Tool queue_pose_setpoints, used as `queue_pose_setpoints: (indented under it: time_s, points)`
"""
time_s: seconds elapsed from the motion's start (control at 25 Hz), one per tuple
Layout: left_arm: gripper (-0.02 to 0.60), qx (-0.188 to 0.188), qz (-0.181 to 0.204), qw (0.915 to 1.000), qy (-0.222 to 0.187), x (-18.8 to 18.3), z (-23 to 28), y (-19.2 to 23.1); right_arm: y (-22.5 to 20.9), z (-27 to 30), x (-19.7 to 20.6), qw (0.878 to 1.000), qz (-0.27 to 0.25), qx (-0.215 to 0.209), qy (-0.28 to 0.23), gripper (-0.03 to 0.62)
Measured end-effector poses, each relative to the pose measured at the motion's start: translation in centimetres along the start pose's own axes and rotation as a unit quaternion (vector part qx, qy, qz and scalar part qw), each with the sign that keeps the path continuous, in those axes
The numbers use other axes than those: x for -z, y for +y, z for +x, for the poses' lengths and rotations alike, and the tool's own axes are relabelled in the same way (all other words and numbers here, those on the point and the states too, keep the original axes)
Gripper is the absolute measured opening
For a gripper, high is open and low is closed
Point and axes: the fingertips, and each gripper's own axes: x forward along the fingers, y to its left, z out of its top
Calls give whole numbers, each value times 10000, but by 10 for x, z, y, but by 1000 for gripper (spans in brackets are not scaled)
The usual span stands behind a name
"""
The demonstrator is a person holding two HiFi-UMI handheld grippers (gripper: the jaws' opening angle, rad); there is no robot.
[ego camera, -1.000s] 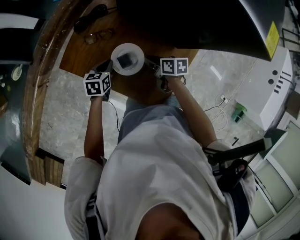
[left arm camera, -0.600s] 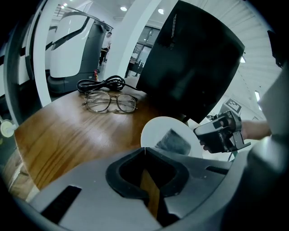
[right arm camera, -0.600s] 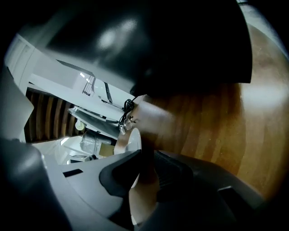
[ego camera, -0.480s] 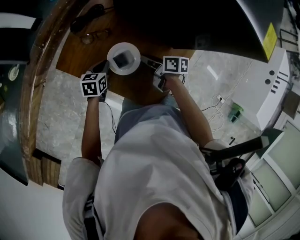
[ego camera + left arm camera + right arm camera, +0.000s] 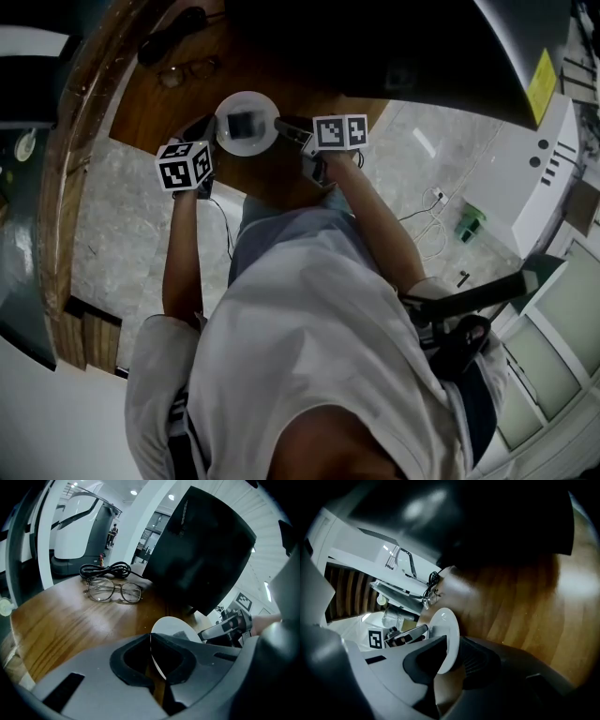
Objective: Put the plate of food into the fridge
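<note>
Left gripper (image 5: 151, 660) and right gripper (image 5: 447, 656) each clamp the white plate's (image 5: 247, 123) rim above a wooden table (image 5: 155, 103) bearing glasses (image 5: 113, 591); marble floor (image 5: 122, 220) below

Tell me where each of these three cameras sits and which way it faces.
Head view: on the person's head, looking steeply down at the plate and wooden table; torso, arms, left tongs, right tongs show.
Left gripper view: rides the left tongs, looking across the table toward glasses; its jaws pinch the plate's rim.
Right gripper view: rides the right tongs, facing the left tongs; jaws pinch the plate.
Both gripper views share the plate.
</note>
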Motion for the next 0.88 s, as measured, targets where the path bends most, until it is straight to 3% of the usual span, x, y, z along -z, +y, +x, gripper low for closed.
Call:
queue_pose_setpoints:
  time_s: [0.24,0.44,0.6,0.88]
  points:
    - [18,4,-2,10000,-26,-5,5,0,-4,5,8,9989,-254,335,225,71]
    - [18,-54,20,10000,-70,-7,7,1,0,13,12,9980,550,-300,125,70]
    - [18,-103,56,9999,-54,-7,9,2,-1,12,11,9947,851,-577,58,43]
    - [18,-480,447,9977,-187,-9,14,5,9,9,18,9739,1578,-1568,-459,25]
